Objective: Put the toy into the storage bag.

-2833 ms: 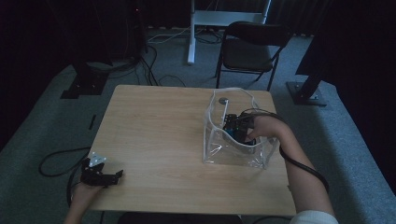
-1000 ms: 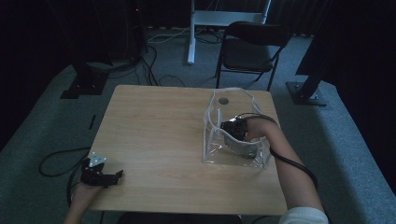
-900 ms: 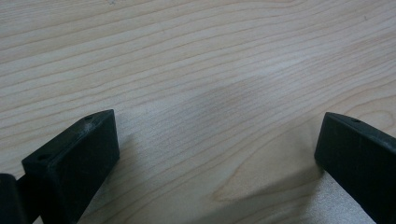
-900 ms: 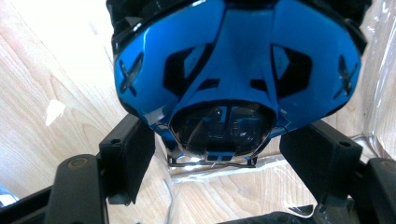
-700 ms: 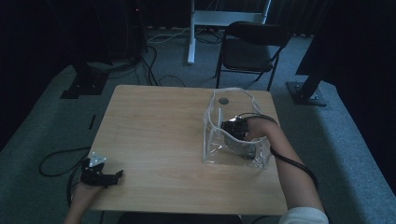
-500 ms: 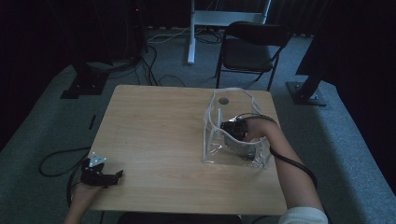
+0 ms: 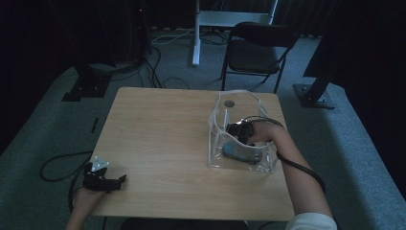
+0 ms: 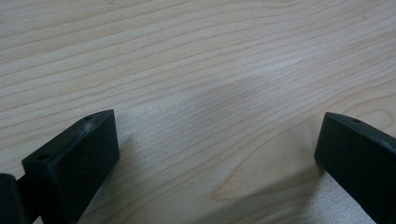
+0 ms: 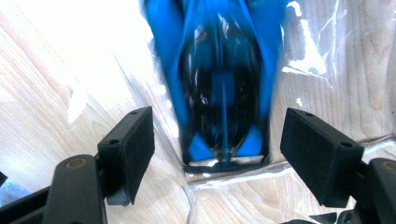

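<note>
A clear plastic container point(image 7: 216, 125) stands open-topped on the right half of the wooden table point(image 7: 163, 134). A blue toy car point(image 7: 242, 152) with dark windows lies on its bottom. My right gripper point(image 7: 237, 138) reaches down into the container just behind the car. In the right gripper view the car point(image 9: 219, 70) lies lengthwise ahead, its near end between the spread jaws of the right gripper point(image 9: 219, 127), with gaps on both sides. At the table's near left corner my left gripper point(image 7: 119, 181) rests low, and the left gripper point(image 8: 217, 123) is open over bare wood.
A small dark round spot point(image 7: 229, 103) shows at the container's far end. Beyond the table stand a black folding chair point(image 7: 253, 50) and a white post point(image 7: 195, 33). Cables point(image 7: 57, 163) lie on the carpet at the left. A black stand base point(image 7: 313, 96) sits at the right.
Since the earliest frame the right forearm has shifted slightly left over the container. Over the last second nothing has visibly moved.
</note>
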`<action>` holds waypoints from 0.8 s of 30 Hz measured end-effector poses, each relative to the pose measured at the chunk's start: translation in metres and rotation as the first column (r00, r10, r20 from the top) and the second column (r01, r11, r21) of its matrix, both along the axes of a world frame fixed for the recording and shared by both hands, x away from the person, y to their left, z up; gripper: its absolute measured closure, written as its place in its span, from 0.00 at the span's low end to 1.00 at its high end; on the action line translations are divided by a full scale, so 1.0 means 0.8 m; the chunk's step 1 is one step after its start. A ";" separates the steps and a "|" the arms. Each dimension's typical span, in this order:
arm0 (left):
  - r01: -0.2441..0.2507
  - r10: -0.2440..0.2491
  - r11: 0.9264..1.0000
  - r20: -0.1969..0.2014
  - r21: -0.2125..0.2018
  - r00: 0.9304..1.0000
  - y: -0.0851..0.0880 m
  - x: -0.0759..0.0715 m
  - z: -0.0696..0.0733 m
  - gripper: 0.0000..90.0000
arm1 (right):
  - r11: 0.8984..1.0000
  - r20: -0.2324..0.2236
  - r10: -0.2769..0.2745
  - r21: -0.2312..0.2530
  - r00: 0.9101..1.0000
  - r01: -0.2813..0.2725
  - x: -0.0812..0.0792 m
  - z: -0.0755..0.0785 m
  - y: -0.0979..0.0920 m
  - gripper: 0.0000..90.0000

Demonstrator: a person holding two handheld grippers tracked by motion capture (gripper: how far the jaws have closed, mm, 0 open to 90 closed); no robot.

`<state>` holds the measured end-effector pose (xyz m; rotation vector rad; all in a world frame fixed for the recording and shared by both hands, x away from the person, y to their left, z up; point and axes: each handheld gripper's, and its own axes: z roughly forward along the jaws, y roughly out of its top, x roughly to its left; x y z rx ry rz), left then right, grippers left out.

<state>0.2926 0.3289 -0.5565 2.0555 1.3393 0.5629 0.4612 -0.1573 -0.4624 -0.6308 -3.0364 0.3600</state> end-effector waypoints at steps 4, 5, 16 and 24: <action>0.001 -0.001 1.000 0.000 0.000 1.000 0.000 0.000 0.000 0.00 | 0.999 0.016 -0.001 0.041 1.000 0.001 -0.001 0.008 -0.003 0.23; 0.000 0.000 1.000 0.000 0.000 1.000 0.000 0.000 0.000 0.00 | 0.998 0.027 -0.011 0.063 1.000 0.009 -0.001 0.012 -0.003 0.22; 0.000 0.000 1.000 0.000 0.000 1.000 0.000 0.000 0.000 0.00 | 0.965 0.089 -0.095 0.251 0.991 0.070 -0.005 0.054 -0.014 0.18; 0.001 -0.001 1.000 0.000 0.000 1.000 0.000 0.000 0.000 0.00 | 0.938 0.143 -0.137 0.338 0.980 0.082 -0.012 0.071 -0.026 0.16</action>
